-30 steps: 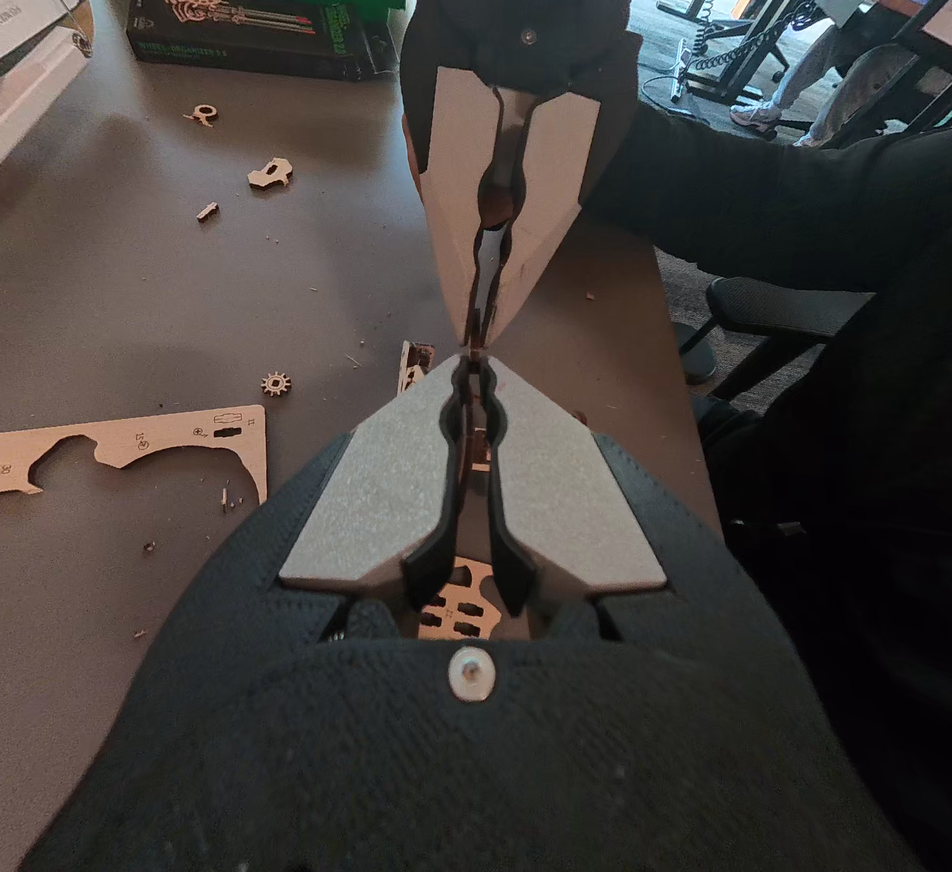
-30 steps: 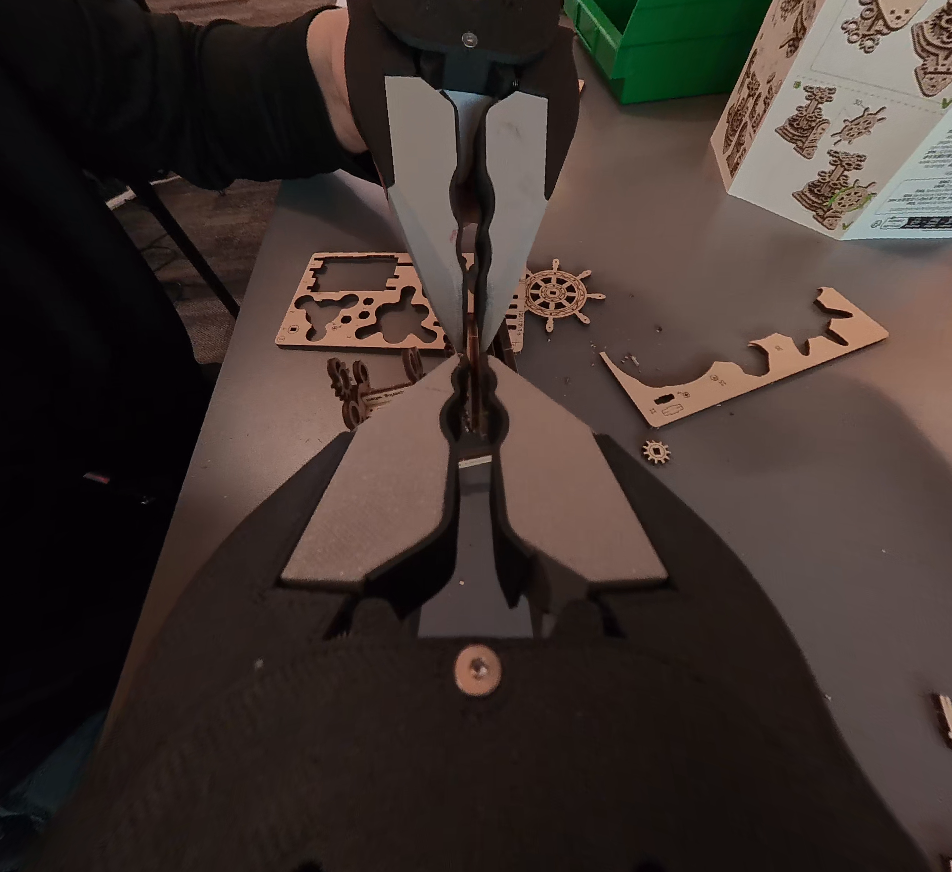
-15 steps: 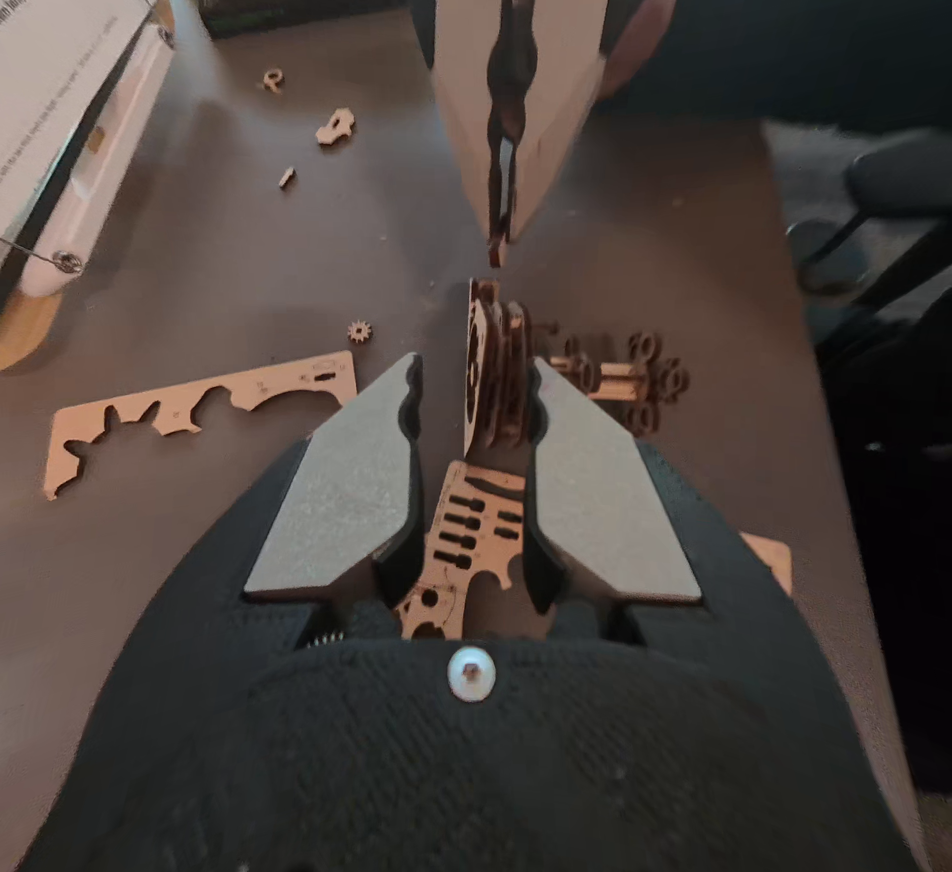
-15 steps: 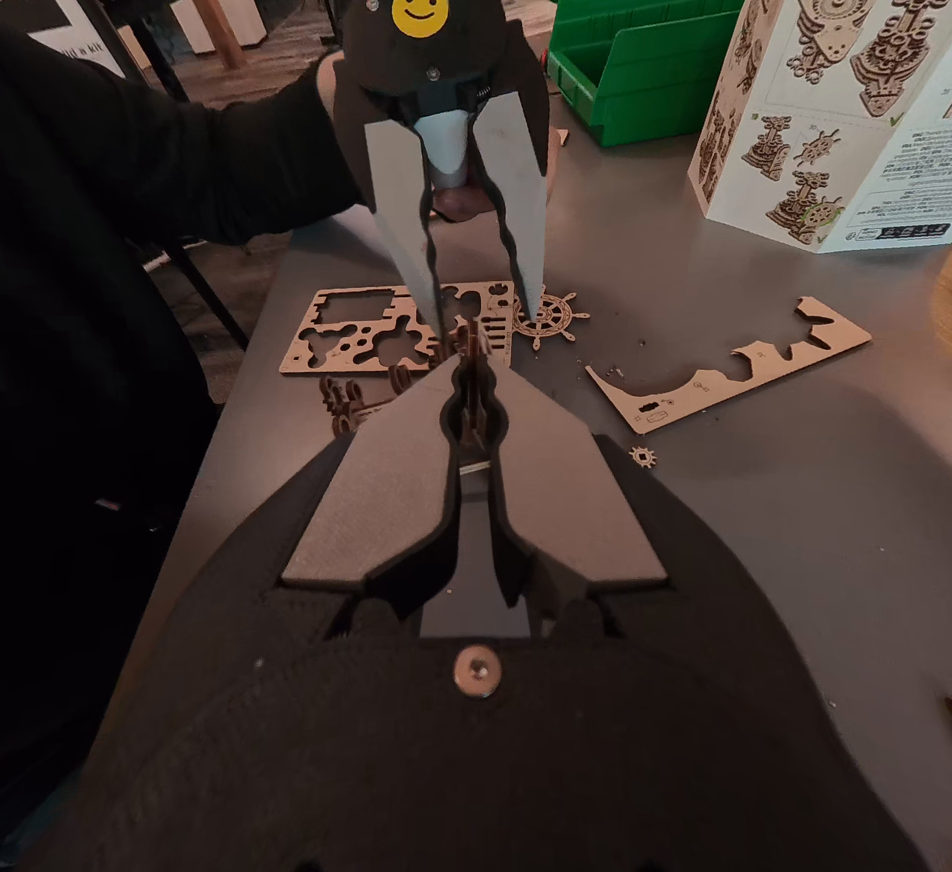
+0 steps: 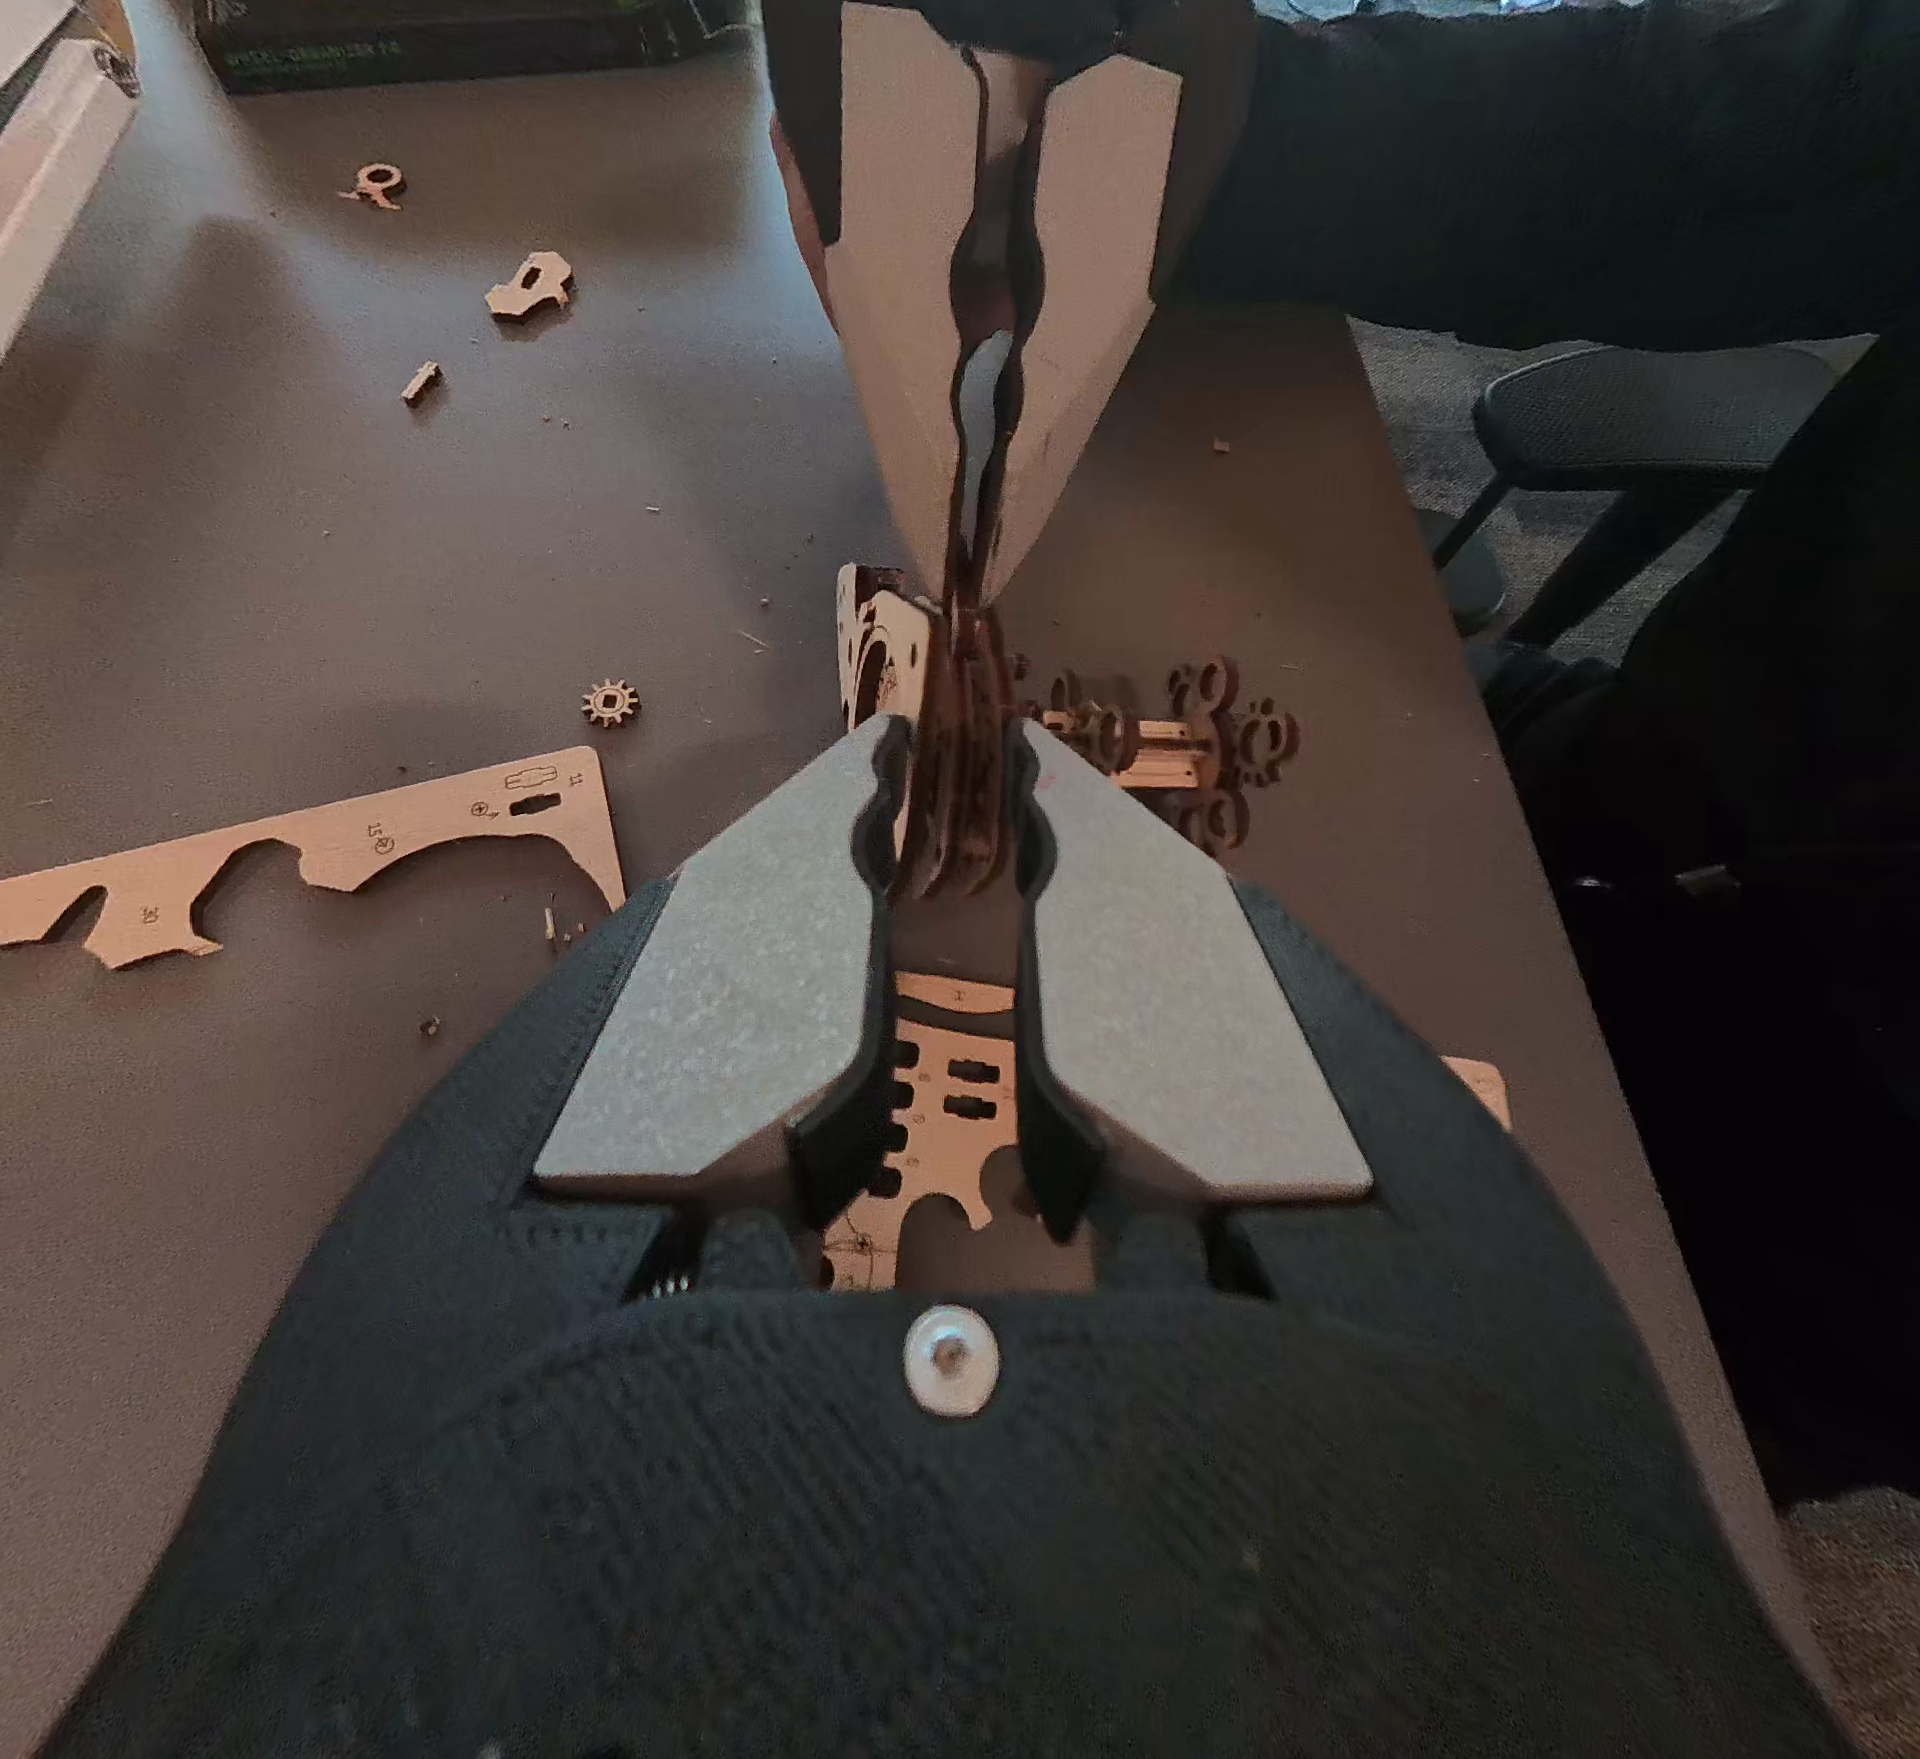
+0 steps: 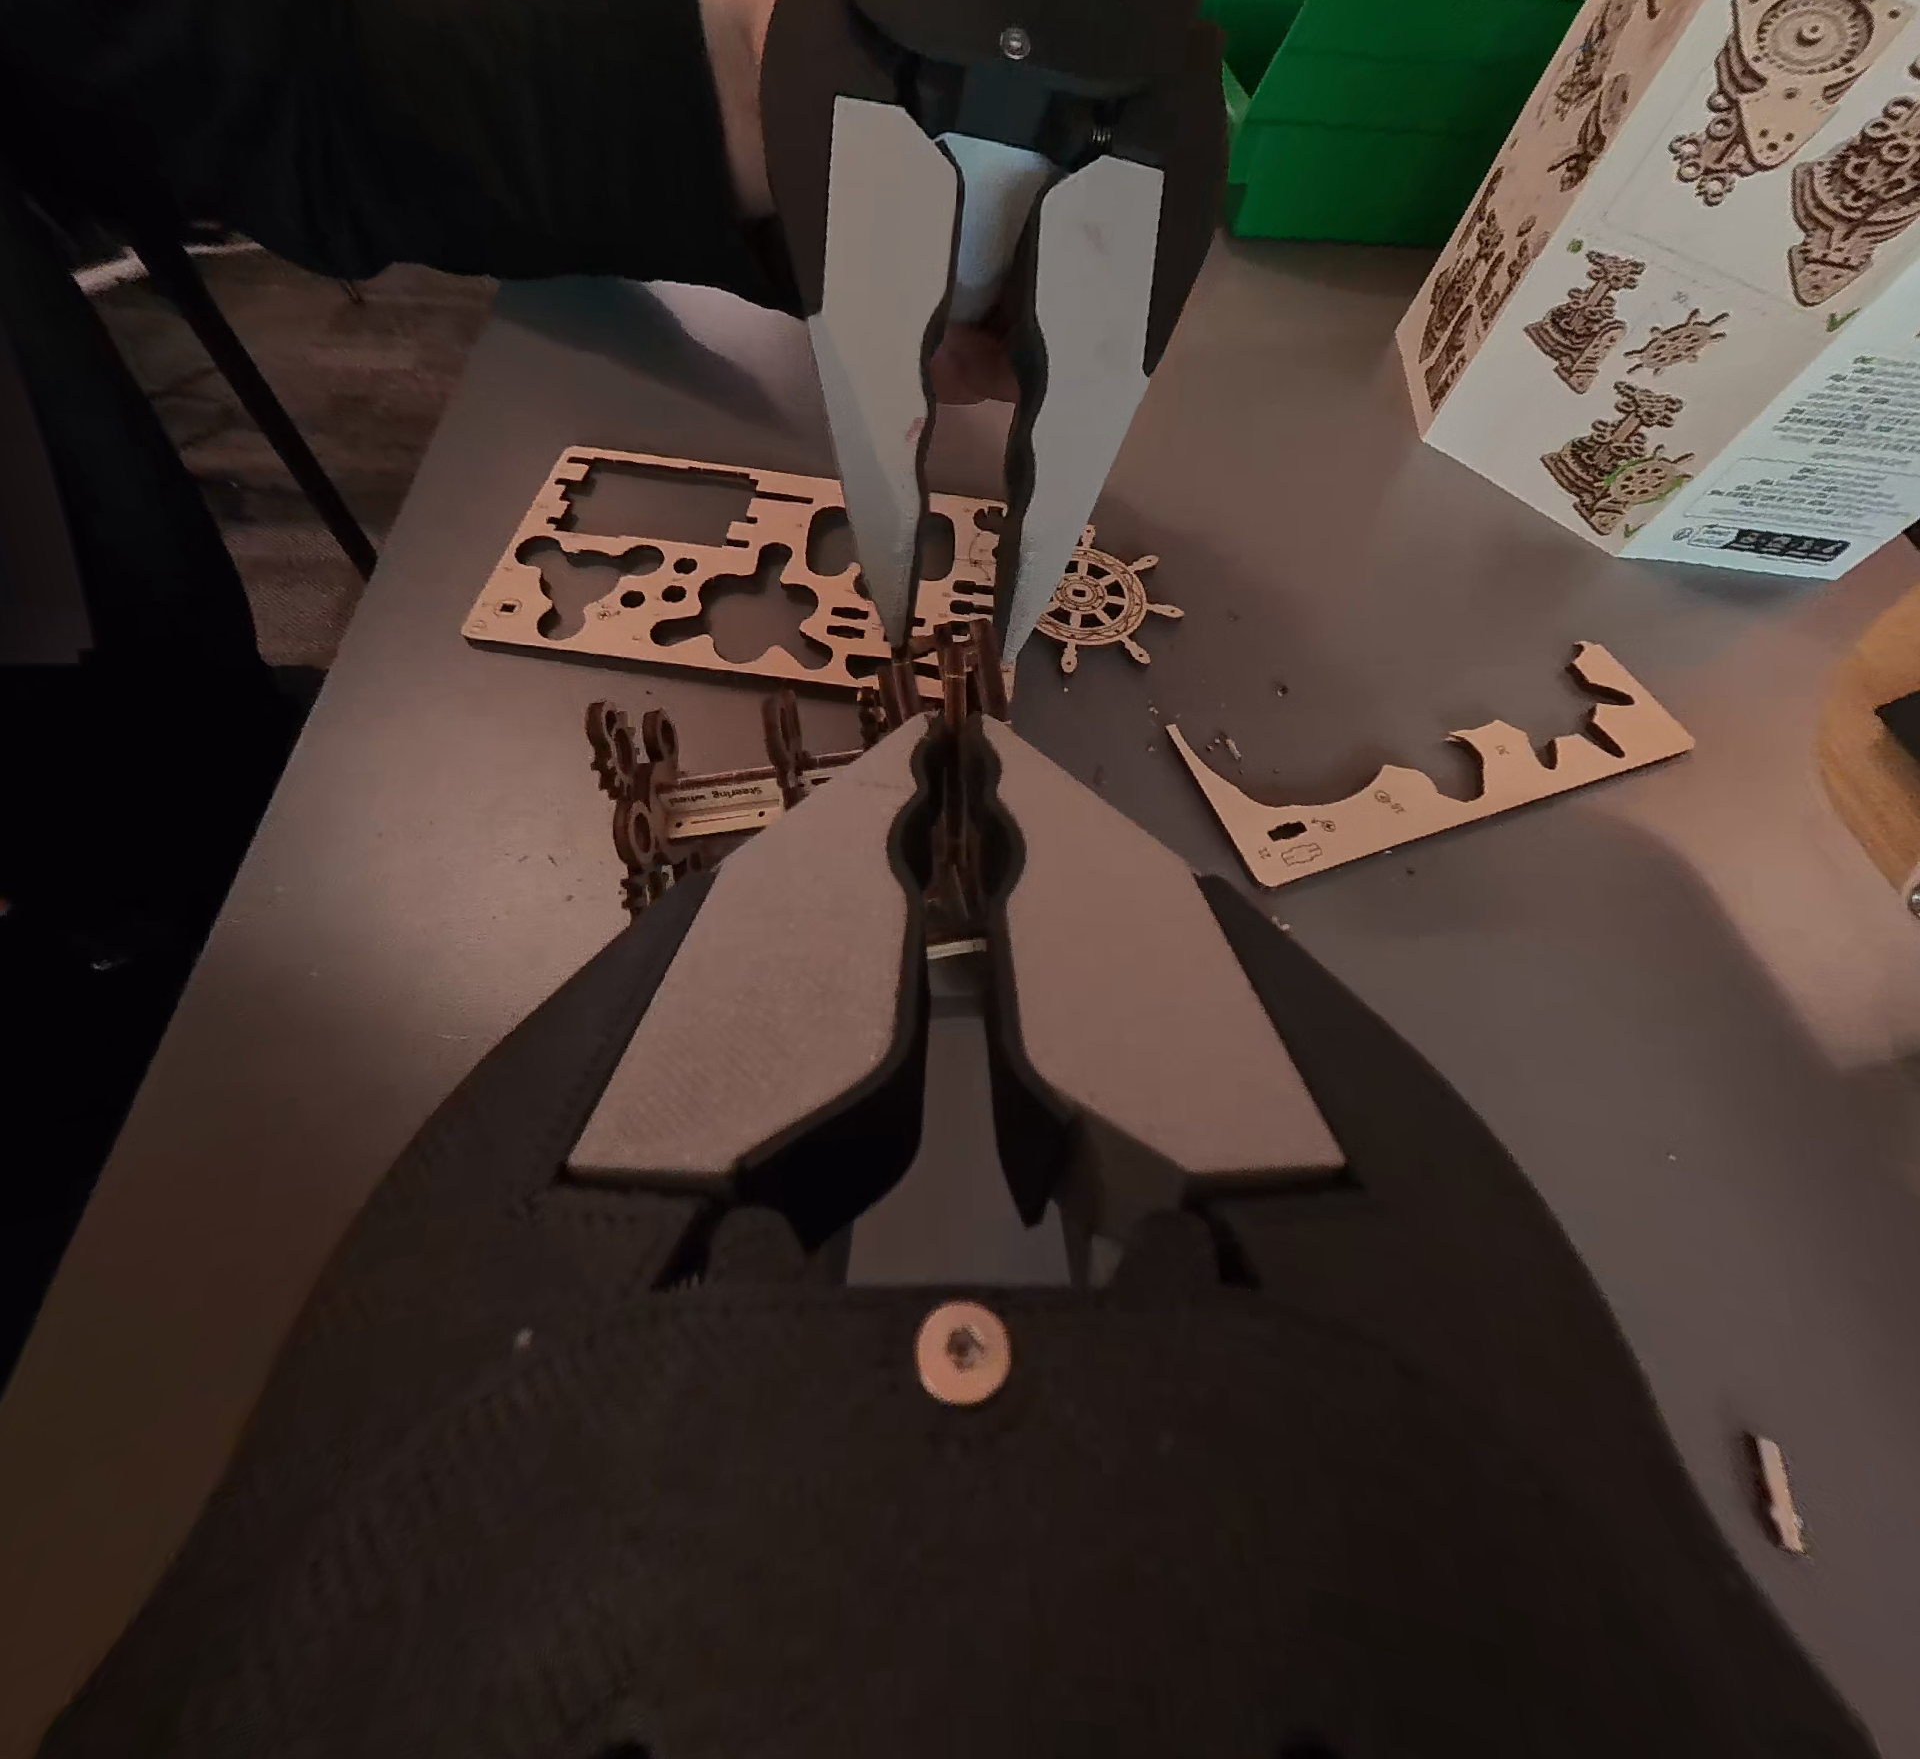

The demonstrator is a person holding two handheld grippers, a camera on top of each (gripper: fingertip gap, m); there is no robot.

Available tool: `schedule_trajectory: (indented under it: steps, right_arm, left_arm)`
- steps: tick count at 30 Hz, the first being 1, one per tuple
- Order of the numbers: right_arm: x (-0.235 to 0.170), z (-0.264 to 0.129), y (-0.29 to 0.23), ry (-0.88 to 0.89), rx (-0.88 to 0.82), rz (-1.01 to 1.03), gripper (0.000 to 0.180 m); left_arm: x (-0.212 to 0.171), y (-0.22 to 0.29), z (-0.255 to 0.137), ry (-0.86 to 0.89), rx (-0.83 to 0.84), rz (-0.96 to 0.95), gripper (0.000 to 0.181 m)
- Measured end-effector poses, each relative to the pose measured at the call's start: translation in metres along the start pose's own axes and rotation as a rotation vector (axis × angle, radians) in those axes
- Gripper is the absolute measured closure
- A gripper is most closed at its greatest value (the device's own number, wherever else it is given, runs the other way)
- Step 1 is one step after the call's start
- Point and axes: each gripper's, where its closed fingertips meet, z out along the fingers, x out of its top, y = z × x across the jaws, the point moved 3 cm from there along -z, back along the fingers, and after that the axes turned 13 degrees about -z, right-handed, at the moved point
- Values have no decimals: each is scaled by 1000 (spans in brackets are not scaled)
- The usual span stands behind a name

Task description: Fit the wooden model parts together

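Observation:
A layered wooden assembly (image 5: 961, 774) stands on edge between the fingers of my left gripper (image 5: 956, 753), which is shut on its sides just above the grey table (image 5: 312, 514). My right gripper (image 6: 961, 722) is shut on a small dark wooden part (image 6: 951, 836). In the left wrist view the right gripper (image 5: 971, 592) comes in from the far side, and its tips meet the top edge of the assembly. In the right wrist view the left gripper (image 6: 954, 649) points down with its fingers astride the assembly (image 6: 940, 670).
A geared axle sub-assembly (image 5: 1174, 753) lies just right of the grippers. A ship's wheel (image 6: 1096, 597), a punched sheet (image 6: 665, 556), an offcut sheet (image 6: 1434, 774), a small gear (image 5: 610, 701) and scraps (image 5: 530, 288) lie around. Green bins (image 6: 1351, 99) and a printed box (image 6: 1683, 255) stand behind. Left and right tips are no more than a few centimetres apart. The small gear (image 5: 610, 701) is about 10 cm from both grippers' fingertips.
My left gripper opened half a second ago and has now closed in on the assembly. My right gripper drew back with its part, then came back to the assembly's top edge.

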Motion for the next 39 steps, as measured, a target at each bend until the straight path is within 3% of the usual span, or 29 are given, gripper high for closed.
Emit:
schedule_trajectory:
  steps: [3, 10, 21, 25, 31, 34, 39]
  right_arm:
    - [-1, -3, 2, -9, -17, -12, 180]
    - [-3, -5, 4, -73, -53, -100, 180]
    - [-1, -6, 0, -61, -26, -115, 180]
    - [2, -23, 3, -45, -70, -127, 180]
    - [-29, -68, 15, -102, -215, -39, 180]
    - [-32, -69, 10, -112, -257, -63, 180]
    - [18, -65, -17, 52, -338, -317, 180]
  left_arm:
    - [-1, -2, -1, 8, -7, 11, 171]
    - [-1, -4, 4, 4, -20, -2, 164]
    - [3, 1, 6, 21, -61, 19, 167]
    - [9, 7, 1, 38, -3, 190, 169]
    - [16, 27, -15, 40, 187, 726, 169]
    - [15, 33, -15, 103, 144, 762, 169]
    - [11, 29, -15, 181, 86, 780, 169]
